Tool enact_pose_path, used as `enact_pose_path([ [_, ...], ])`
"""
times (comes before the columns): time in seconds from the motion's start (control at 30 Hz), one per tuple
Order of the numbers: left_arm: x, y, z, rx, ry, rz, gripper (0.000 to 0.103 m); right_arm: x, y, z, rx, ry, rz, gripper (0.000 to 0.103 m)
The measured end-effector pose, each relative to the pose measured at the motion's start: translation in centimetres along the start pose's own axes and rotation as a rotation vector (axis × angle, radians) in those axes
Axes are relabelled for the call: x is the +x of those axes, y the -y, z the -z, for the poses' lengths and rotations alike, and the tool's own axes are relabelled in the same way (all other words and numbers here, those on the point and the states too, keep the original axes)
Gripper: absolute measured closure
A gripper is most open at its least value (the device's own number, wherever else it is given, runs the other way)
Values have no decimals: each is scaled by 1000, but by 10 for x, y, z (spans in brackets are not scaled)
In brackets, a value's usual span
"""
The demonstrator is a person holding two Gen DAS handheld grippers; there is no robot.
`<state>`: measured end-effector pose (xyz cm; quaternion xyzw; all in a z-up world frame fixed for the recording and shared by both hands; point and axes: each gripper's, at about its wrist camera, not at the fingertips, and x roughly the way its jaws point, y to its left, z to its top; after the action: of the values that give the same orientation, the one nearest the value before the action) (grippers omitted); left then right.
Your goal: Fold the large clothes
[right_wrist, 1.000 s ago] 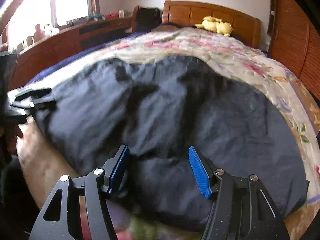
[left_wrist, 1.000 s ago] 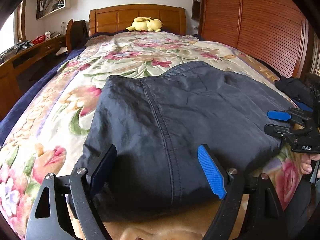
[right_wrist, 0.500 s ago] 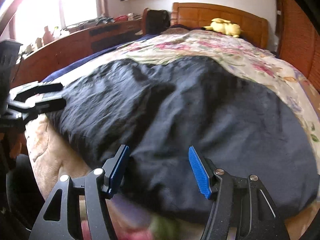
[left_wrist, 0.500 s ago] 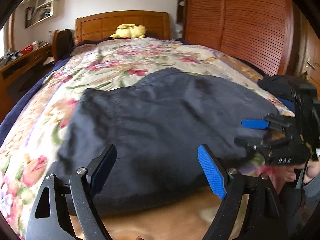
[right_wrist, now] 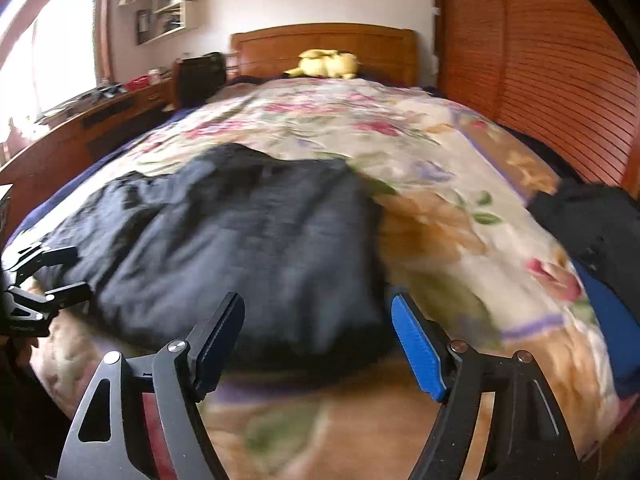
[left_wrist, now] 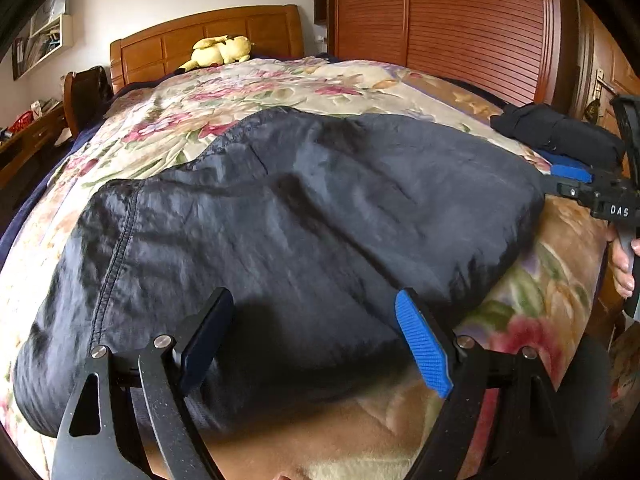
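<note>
A large dark navy garment (left_wrist: pixel 304 216) lies folded flat on the floral bedspread (left_wrist: pixel 280 84); it also shows in the right wrist view (right_wrist: pixel 240 240). My left gripper (left_wrist: pixel 316 340) is open and empty, just above the garment's near edge. My right gripper (right_wrist: pixel 316 340) is open and empty, over the garment's near right corner and the bedspread (right_wrist: pixel 420 168). The right gripper shows at the right edge of the left wrist view (left_wrist: pixel 576 184), and the left gripper at the left edge of the right wrist view (right_wrist: pixel 44 276).
A second dark folded garment (left_wrist: pixel 560 132) lies at the bed's right edge, also in the right wrist view (right_wrist: pixel 592 224). A yellow plush toy (left_wrist: pixel 220 50) sits by the wooden headboard (left_wrist: pixel 208 40). A slatted wardrobe (left_wrist: pixel 460 20) stands right, a desk (right_wrist: pixel 80 128) left.
Both grippers have swung to the right and drawn back from the garment. The right wrist view now takes in the bed's right side and the second garment. Both stay open.
</note>
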<state>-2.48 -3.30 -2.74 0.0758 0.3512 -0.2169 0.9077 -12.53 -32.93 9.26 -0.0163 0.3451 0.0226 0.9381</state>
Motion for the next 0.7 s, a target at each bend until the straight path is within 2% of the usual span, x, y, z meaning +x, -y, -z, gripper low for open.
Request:
enact_pose_path([
  [0.7, 7, -2, 13, -11, 18, 0, 19, 46, 7, 16, 173, -76, -28, 20],
])
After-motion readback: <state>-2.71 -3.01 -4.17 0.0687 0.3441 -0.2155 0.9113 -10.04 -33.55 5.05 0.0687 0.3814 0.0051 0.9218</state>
